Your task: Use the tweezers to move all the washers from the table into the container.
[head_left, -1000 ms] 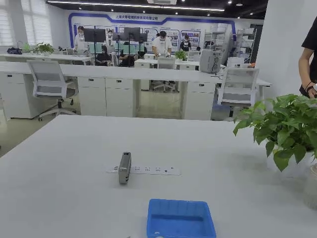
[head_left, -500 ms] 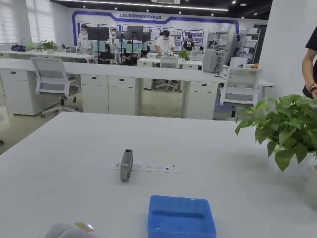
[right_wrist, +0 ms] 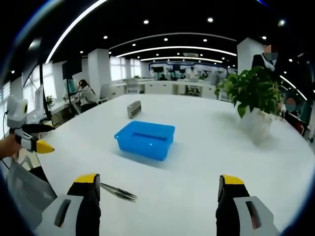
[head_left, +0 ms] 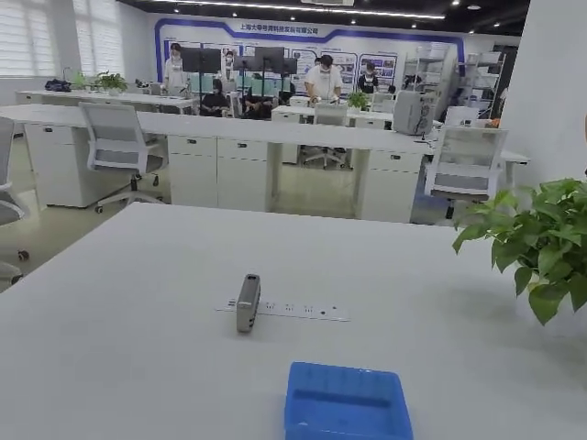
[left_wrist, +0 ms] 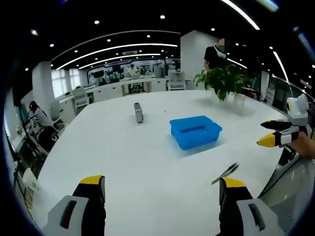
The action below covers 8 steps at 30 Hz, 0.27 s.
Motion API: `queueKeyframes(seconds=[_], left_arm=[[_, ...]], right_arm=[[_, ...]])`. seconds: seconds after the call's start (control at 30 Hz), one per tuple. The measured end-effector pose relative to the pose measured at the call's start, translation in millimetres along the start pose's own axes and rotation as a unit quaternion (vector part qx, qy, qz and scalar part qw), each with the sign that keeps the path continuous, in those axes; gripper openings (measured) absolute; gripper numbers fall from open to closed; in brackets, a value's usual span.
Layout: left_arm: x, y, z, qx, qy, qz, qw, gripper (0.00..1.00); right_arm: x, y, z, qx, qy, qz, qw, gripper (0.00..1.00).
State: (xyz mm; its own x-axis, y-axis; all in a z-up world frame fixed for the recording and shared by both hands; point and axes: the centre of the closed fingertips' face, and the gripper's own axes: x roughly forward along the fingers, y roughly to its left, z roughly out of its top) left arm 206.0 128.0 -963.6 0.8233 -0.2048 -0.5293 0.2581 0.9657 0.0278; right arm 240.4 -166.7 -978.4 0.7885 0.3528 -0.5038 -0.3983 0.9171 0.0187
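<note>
Head view first: low in the centre of the frame, a blue rectangular plastic container (head_left: 347,403), open side up and apparently with nothing inside, on the plain white table (head_left: 119,348). Up and left of it, a small grey upright device (head_left: 248,301) on a flat white socket strip (head_left: 293,311). At the right edge, a green leafy potted plant (head_left: 541,247).

In the left gripper view, the left gripper (left_wrist: 161,184) at the bottom, jaws spread wide with nothing between them. At lower right, just above its right-hand jaw, thin metal tweezers (left_wrist: 225,173) lying flat on the table, touched by neither jaw. At the right edge, the right gripper (left_wrist: 283,137) seen from the side, yellow tips pointing left.

In the right gripper view, that same gripper at the bottom, jaws likewise wide apart and holding nothing. Tweezers at lower left, just beside the left-hand jaw, points close together and, as far as can be told, pinching nothing. Container above them, left of centre, well apart. Washers too small to make out on the white top.

Judged as the very start: tweezers not yet picked up. Possible troubles from here:
- Sliding of the thin, flat tweezers over the smooth top if a broad jaw pushes instead of pinching.
- Tweezers squeezed shut if taken too near the points, so no opening left for a washer.
- Crooked hold, with the points twisting under load and flicking a washer away.
- Light container nudged aside by a low approach.
</note>
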Motion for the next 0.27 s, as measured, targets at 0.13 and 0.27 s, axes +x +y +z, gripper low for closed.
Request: queueKeyframes(seconds=[0.13, 0.27], left_arm=[[0.6, 0.4, -3.1, -0.007, 0.004, 0.002, 1.0000, 0.99], [0.6, -0.1, -3.7, 0.006, 0.005, 0.011, 0.9999, 0.99]], right_arm=[[-0.6, -0.1, -1.1, -0.009, 0.004, -0.001, 1.0000, 0.99], [-0.6, -1.6, -2.2, -0.003, 0.006, 0.000, 1.0000, 0.99]])
